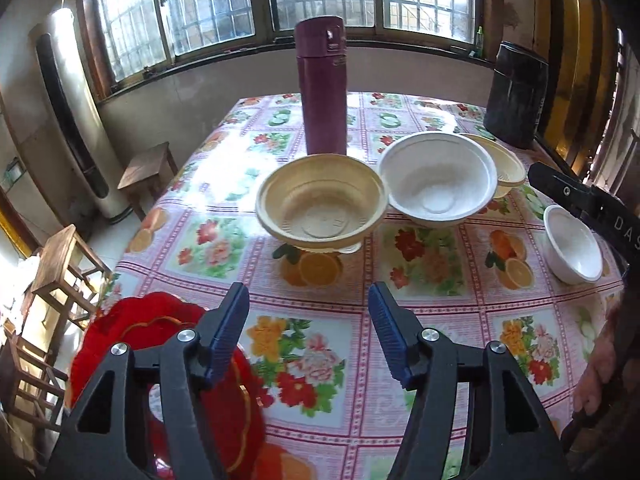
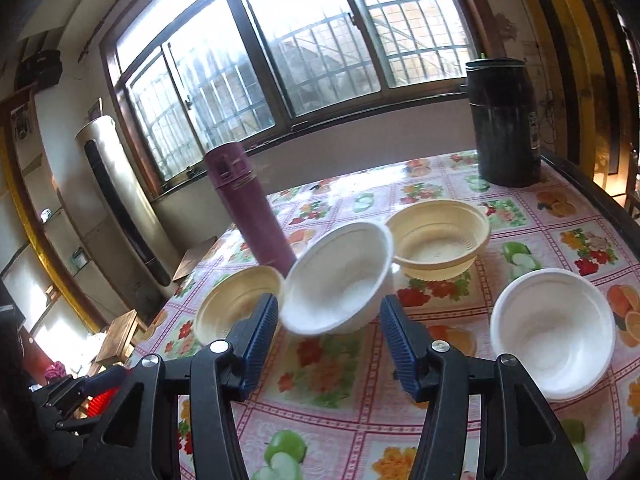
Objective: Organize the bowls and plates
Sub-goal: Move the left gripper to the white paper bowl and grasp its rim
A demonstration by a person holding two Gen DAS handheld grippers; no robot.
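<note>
Several disposable bowls stand on the flowered tablecloth. In the left wrist view a cream bowl [image 1: 320, 208] is straight ahead, with a large white bowl [image 1: 436, 180] to its right, a second cream bowl [image 1: 508, 164] behind that, and a small white bowl [image 1: 572, 244] at far right. A red plate [image 1: 168, 344] lies under my left gripper [image 1: 309, 296], which is open and holds nothing. My right gripper [image 2: 330, 304] is open too. The blurred, tilted white bowl [image 2: 340, 276] sits just beyond its tips, untouched by the pads. Around it are a cream bowl [image 2: 236, 304], another cream bowl [image 2: 440, 240] and a white bowl [image 2: 552, 332].
A tall purple flask [image 1: 320, 84] stands behind the bowls and a black canister [image 1: 516, 92] at the table's far right corner. Wooden stools [image 1: 148, 172] stand past the left edge. A hand [image 1: 600, 364] shows at the right rim.
</note>
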